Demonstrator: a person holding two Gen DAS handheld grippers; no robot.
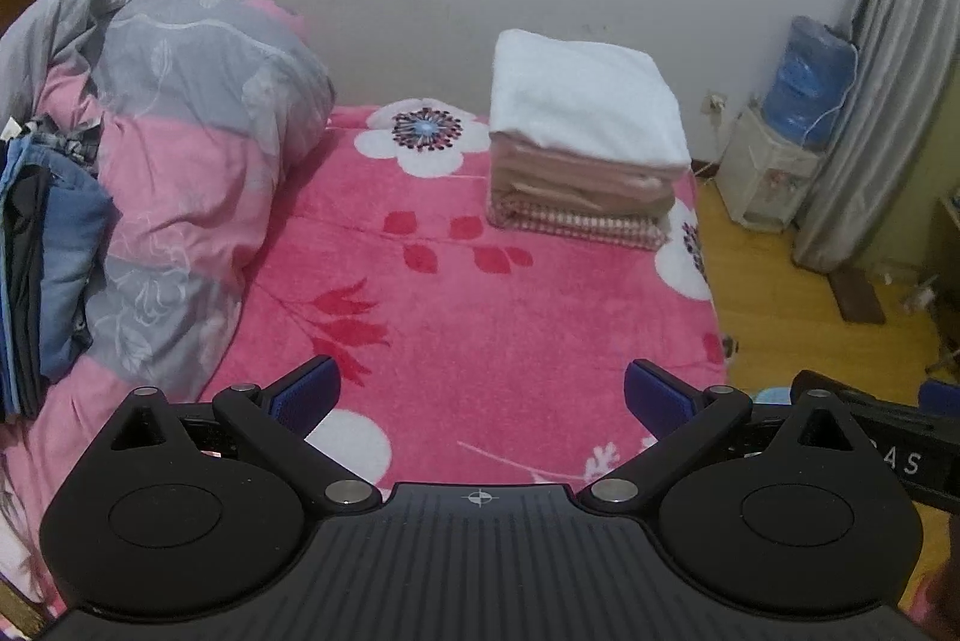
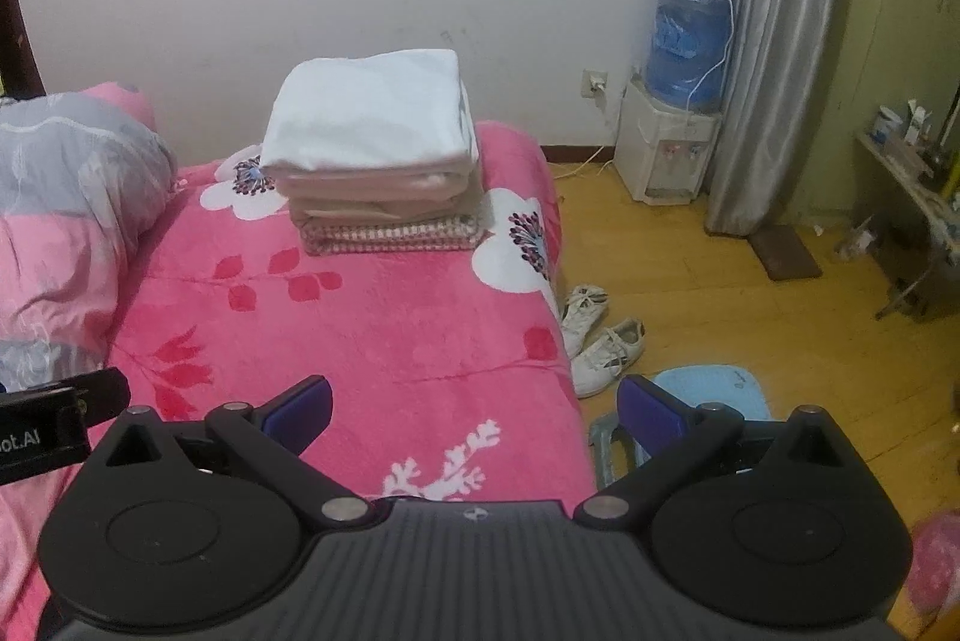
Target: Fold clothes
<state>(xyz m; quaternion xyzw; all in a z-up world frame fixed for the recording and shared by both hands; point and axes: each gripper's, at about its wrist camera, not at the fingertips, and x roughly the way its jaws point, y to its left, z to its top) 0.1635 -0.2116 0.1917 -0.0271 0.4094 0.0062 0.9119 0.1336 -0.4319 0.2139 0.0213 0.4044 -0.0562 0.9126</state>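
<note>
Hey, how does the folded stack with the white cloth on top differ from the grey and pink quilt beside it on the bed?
The folded stack is squared up in flat layers: white on top, beige below, a checked piece at the bottom. The grey and pink quilt is a loose, rumpled heap. The stack is plain or checked; the quilt has a leaf print. The stack sits near the bed's right edge, the quilt on its left side. Both rest on the pink floral blanket.

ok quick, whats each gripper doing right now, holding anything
Left gripper: open, holding nothing, above the pink floral blanket.
Right gripper: open, holding nothing, over the blanket's edge.
</note>
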